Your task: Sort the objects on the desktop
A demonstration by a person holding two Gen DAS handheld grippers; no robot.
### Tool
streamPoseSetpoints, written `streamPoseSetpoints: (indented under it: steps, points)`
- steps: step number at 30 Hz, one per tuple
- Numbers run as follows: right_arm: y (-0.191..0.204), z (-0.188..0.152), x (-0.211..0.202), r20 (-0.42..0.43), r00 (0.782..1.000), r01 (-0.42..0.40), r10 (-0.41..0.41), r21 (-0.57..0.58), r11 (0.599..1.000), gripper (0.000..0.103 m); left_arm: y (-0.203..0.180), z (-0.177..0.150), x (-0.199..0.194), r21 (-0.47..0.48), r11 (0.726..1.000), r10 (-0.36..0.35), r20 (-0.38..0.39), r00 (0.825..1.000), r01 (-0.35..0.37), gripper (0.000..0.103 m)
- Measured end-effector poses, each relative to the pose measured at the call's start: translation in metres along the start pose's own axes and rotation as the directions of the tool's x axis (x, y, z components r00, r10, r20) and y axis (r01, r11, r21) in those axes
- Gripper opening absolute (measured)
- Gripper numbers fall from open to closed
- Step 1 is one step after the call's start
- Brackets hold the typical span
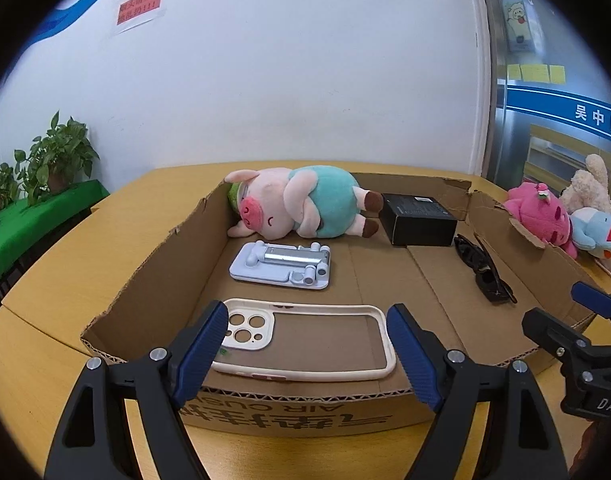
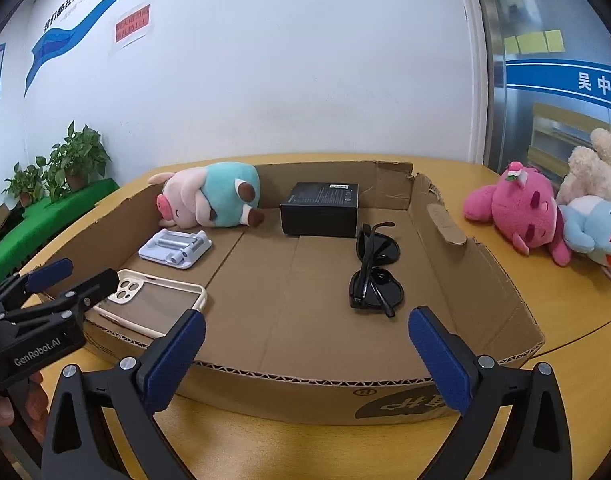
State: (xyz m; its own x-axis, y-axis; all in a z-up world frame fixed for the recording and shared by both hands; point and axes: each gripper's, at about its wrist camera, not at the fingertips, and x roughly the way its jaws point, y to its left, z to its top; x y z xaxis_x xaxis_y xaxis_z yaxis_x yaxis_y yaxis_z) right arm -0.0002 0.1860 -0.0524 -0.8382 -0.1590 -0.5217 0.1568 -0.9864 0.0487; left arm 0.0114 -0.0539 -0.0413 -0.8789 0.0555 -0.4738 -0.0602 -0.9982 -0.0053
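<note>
Cardboard tray (image 2: 481, 280) on the tabletop (image 2: 577, 320) held a phone case (image 1: 305, 340) near-left, sunglasses (image 2: 375, 268) right, and a plush pig (image 1: 293, 206) far-left. Left gripper (image 1: 307, 354) and right gripper (image 2: 307, 360) hovered at its near edge, fingers released, grasping nothing.

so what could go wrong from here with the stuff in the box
1. The phone case lies flat against the cardboard box's near wall, so the open left hand-held gripper may snag that wall.
2. The folded sunglasses could skid from the open right hand-held gripper.
</note>
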Motion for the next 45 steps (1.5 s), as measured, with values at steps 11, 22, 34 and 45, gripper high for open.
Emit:
streamPoseSetpoints:
  steps: [11, 22, 34, 45]
  points:
    - [0.001, -0.01, -0.006, 0.089, 0.996, 0.003, -0.001, -0.014, 1.0, 0.103, -0.004, -0.008, -0.001, 0.03, 0.999, 0.028, 0.048, 0.998, -0.03, 0.085]
    - [0.001, -0.011, -0.007, 0.089, 0.996, 0.004, -0.003, -0.015, 1.0, 0.103, -0.003, -0.008, 0.0, 0.032, 0.999, 0.022, 0.044, 0.999, -0.023, 0.089]
    - [0.001, -0.01, -0.007, 0.089, 0.996, 0.004, -0.003, -0.015, 1.0, 0.103, -0.003, -0.008, 0.0, 0.03, 0.999, 0.023, 0.043, 0.999, -0.025, 0.089]
    - [0.002, -0.01, -0.007, 0.089, 0.996, 0.004, -0.003, -0.015, 1.0, 0.103, -0.003, -0.008, 0.0, 0.031, 0.999, 0.023, 0.043, 0.999, -0.024, 0.089]
